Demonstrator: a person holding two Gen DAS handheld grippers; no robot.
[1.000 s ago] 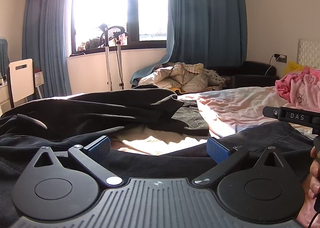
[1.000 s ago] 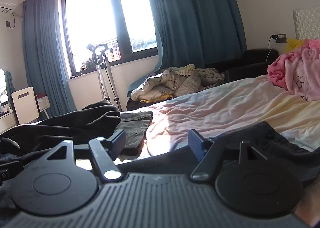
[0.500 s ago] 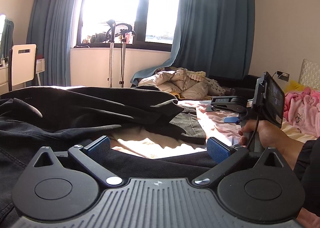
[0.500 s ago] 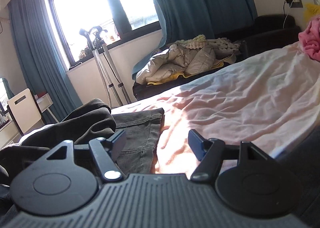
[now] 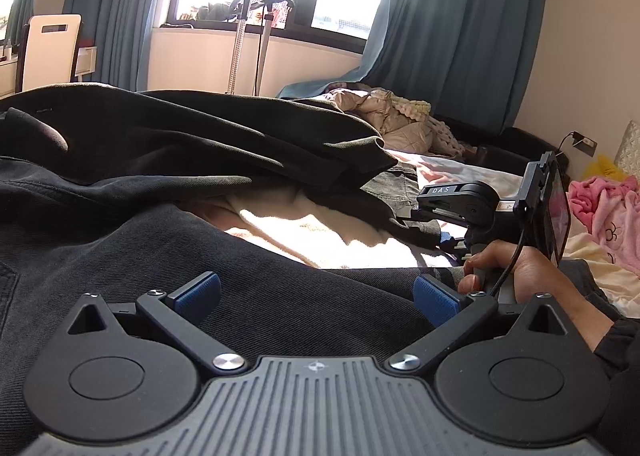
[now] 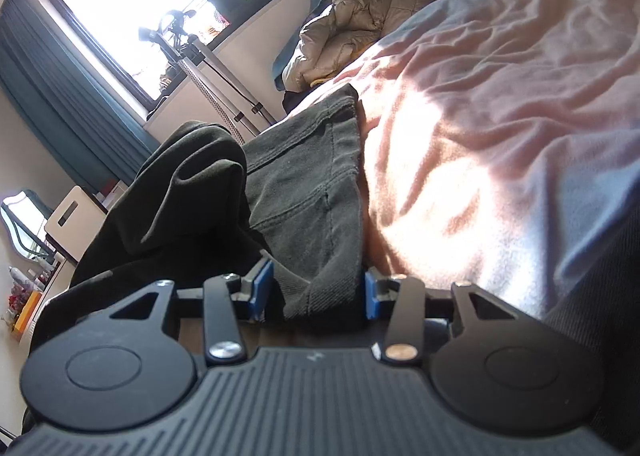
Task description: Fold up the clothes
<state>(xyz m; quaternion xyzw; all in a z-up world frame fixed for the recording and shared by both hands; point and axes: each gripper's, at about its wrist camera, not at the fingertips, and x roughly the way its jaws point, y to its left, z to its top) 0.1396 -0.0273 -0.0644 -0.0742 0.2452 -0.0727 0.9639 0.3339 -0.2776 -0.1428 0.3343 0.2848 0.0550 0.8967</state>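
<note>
Right hand-held gripper [image 6: 316,292] has just been closing around the grey jeans' [image 6: 308,192] hem, beside the black jacket [image 6: 180,192], probably to lift for folding. Pad contact unclear. Left hand-held gripper [image 5: 316,292] spread apart, empty.

I count two grippers [image 5: 316,292] [image 6: 316,292], three dark garments [image 5: 200,144] [image 5: 240,296] [image 6: 312,196], one pink blanket [image 5: 608,208], one chair [image 5: 48,48].

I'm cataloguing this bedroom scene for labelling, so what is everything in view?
Dark grey denim garment: one, on the bed, its edge between the right pads.
Black fabric garment: one, heaped left.
Pale pink bedsheet: one, covering the bed.
Pink fleece blanket: one, far right.
Beige quilted jacket: one, by the curtain.
Teal curtains: two, flanking the window.
White chair: one, far left.
Left claw: open above black cloth.
Right claw: has just been closing, denim between.
</note>
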